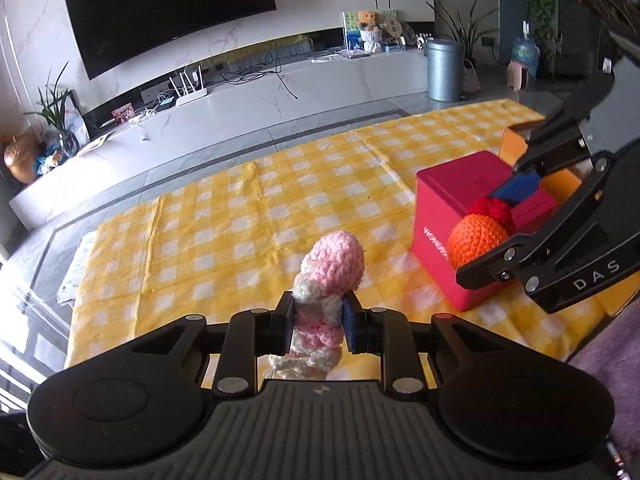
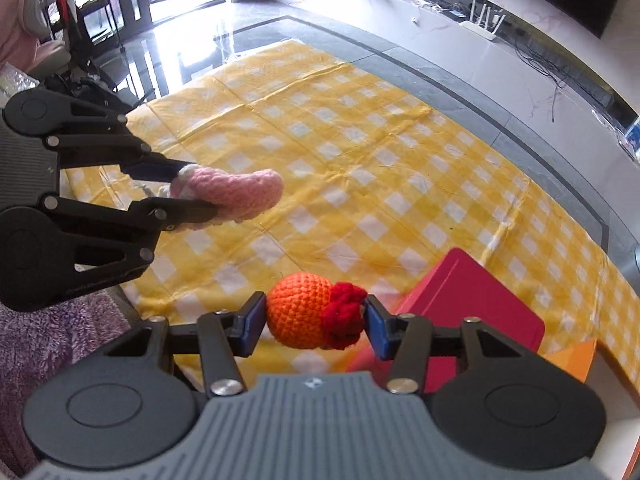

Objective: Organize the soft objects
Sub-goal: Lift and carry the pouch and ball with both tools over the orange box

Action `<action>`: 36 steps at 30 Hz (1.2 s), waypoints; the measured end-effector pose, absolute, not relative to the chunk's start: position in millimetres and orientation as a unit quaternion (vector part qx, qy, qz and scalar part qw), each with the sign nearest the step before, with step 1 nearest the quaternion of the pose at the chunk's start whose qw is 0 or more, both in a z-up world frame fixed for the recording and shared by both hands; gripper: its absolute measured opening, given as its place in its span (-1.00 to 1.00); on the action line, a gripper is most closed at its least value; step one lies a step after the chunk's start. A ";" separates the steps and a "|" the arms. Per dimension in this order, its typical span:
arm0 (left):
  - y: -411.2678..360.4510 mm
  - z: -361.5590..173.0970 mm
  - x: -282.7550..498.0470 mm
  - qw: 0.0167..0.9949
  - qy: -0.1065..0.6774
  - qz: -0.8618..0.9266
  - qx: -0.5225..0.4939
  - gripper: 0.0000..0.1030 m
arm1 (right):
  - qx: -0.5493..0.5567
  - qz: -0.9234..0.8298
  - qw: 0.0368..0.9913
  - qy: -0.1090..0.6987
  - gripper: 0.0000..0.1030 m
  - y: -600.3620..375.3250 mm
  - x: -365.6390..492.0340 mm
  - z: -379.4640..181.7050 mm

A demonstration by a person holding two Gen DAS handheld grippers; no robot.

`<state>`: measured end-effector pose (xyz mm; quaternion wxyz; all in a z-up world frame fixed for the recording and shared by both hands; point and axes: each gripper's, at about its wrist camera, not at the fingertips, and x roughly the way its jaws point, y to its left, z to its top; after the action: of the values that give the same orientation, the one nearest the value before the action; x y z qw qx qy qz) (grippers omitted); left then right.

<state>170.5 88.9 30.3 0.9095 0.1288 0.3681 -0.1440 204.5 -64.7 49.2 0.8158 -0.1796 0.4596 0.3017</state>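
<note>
Crocheted toys, one apiece: left gripper [image 1: 319, 322] pinches the pink-and-white doll [image 1: 332, 270] aloft, right gripper [image 2: 314, 322] clamps the orange ball [image 2: 298, 310] beside the red box [image 2: 476, 300], seemingly ready for boxing.

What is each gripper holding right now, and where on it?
Left gripper pinches the pink crochet toy at its pink-and-white lower body. Right gripper clamps the orange crochet ball across its sides, one pad on its red tuft.

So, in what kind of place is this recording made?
Most likely a home living room: a large wall television hangs above a long low white cabinet with a router, and a yellow checked cloth lies spread out, apparently on the floor.
</note>
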 end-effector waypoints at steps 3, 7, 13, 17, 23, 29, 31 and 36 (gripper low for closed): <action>83.8 43.5 150.7 0.916 0.361 -0.151 0.089 -0.47 | -0.138 0.286 0.835 0.449 0.00 -88.8 178.4 56.9; 70.0 55.5 127.5 0.918 0.355 -0.171 0.045 -0.47 | -0.095 0.260 0.858 0.433 0.00 -120.5 139.5 63.2; 44.1 62.9 106.7 0.907 0.360 -0.220 -0.013 -0.47 | -0.034 0.198 0.890 0.409 0.01 -179.3 91.3 69.9; 17.0 61.6 98.8 0.892 0.368 -0.261 -0.033 -0.47 | -0.029 0.146 0.910 0.387 0.01 -213.9 64.4 71.0; -26.8 62.6 115.7 0.860 0.390 -0.321 -0.078 -0.47 | -0.016 0.089 0.924 0.372 0.01 -267.2 43.2 71.7; -83.0 70.4 145.1 0.845 0.388 -0.359 -0.080 -0.47 | -0.012 0.053 0.929 0.366 0.01 -309.8 48.8 73.5; -101.3 69.2 155.4 0.838 0.393 -0.370 -0.082 -0.47 | -0.016 0.047 0.929 0.366 0.01 -321.3 53.2 73.8; -147.0 55.4 172.4 0.825 0.408 -0.385 -0.067 -0.47 | -0.019 0.028 0.922 0.387 0.01 -347.5 70.4 60.5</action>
<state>172.4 -147.0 55.4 0.8250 -0.0674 0.4081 -0.3851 70.4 -347.5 60.5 0.9216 -0.0193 0.3867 0.0282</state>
